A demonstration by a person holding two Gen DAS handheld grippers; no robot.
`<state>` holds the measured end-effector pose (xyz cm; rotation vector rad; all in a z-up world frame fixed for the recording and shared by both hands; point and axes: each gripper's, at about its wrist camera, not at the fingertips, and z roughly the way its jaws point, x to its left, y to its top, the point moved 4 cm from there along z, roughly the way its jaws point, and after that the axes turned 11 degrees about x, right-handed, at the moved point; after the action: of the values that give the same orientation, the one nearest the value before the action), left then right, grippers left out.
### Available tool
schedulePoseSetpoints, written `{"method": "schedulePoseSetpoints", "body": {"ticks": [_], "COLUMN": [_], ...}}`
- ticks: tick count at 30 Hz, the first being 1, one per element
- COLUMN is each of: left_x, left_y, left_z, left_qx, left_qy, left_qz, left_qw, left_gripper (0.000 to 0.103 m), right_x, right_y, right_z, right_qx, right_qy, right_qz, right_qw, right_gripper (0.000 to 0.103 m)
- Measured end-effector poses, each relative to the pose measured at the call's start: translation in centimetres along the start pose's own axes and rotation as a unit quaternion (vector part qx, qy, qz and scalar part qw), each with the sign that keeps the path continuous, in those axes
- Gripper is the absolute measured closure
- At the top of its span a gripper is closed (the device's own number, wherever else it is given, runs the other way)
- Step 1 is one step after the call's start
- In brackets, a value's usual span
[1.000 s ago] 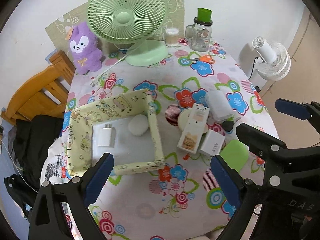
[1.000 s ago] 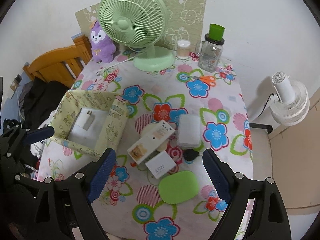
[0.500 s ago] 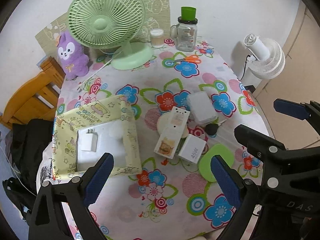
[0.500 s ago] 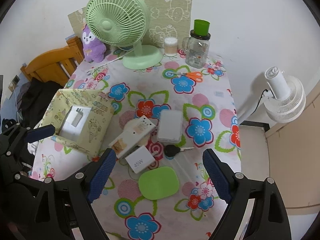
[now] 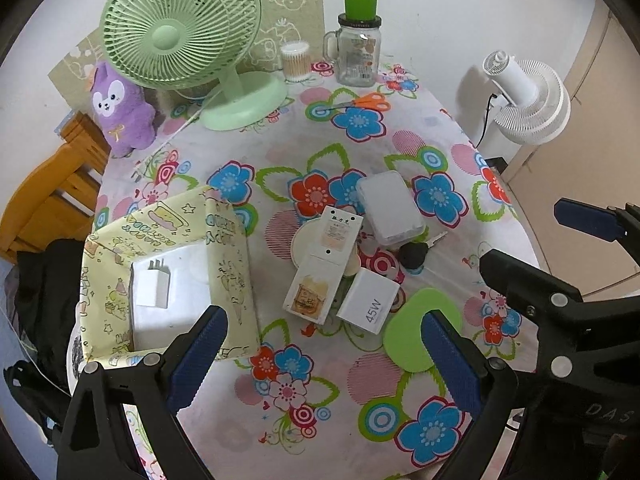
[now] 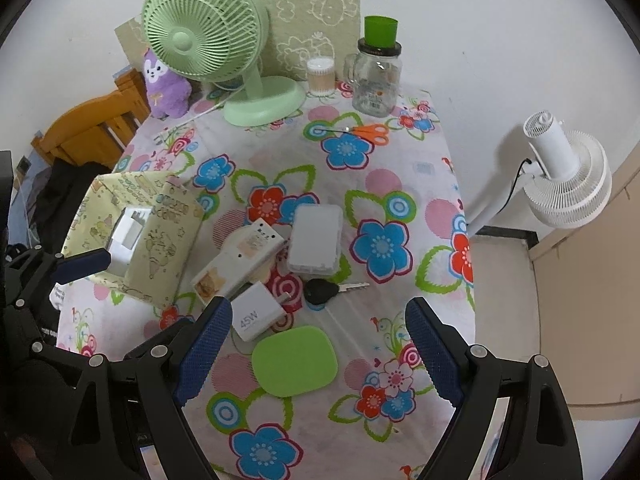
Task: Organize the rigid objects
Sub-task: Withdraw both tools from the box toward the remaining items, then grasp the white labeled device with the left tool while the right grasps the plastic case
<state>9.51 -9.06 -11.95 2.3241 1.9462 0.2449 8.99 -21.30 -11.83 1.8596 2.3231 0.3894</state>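
Both the left hand-held gripper (image 5: 320,360) and the right hand-held gripper (image 6: 318,354) hang wide open, empty. A white charger (image 5: 153,285) lies inside the yellow box (image 5: 230,264); a green case (image 6: 295,361) sits right of it.

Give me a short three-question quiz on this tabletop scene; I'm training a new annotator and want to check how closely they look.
1. True or false: the yellow box already holds a white plug adapter.
2. What lies directly under the long white carton? A) scissors B) a round cream disc C) the green lid
3. Fill in: the black key lies just in front of the white ______ case.

Key:
1. True; it lies on the box floor, prongs pointing away.
2. B; the round cream disc shows from under the carton's left side.
3. Rectangular; the key's metal blade points to the right.
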Motion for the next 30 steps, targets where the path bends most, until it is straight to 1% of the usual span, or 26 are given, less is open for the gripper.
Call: {"method": "schedulePoseSetpoints", "body": {"ticks": [6, 19, 25, 30], "left_x": [-0.3, -0.4, -0.3, -0.2], "left_y": [0.7, 2.7, 3.7, 4.2], "left_z": [1.6, 4.4, 6.0, 7.5], "left_qx": [0.013, 0.029, 0.036, 0.047], "left_qy": [0.007, 0.008, 0.028, 0.031], "left_qz": [0.004, 0.011, 0.019, 0.022], "left_qw": [0.9999, 0.9995, 0.9988, 0.9982], "left_gripper": [0.005, 0.005, 0.006, 0.008], "right_x": [-0.7, -1.4, -1.6, -1.7], "right_y": [0.4, 2.2, 2.8, 3.4], "right_z": [1.8, 4.5, 6.2, 7.9], "right_qx": [0.018, 0.032, 0.043, 0.055], "right_qy": [-0.001, -0.007, -0.007, -0.007], "right_qz": [0.008, 0.013, 0.019, 0.021], "right_qw": [1.000, 0.999, 0.999, 0.998], "right_gripper": [0.013, 0.013, 0.013, 0.013]}}
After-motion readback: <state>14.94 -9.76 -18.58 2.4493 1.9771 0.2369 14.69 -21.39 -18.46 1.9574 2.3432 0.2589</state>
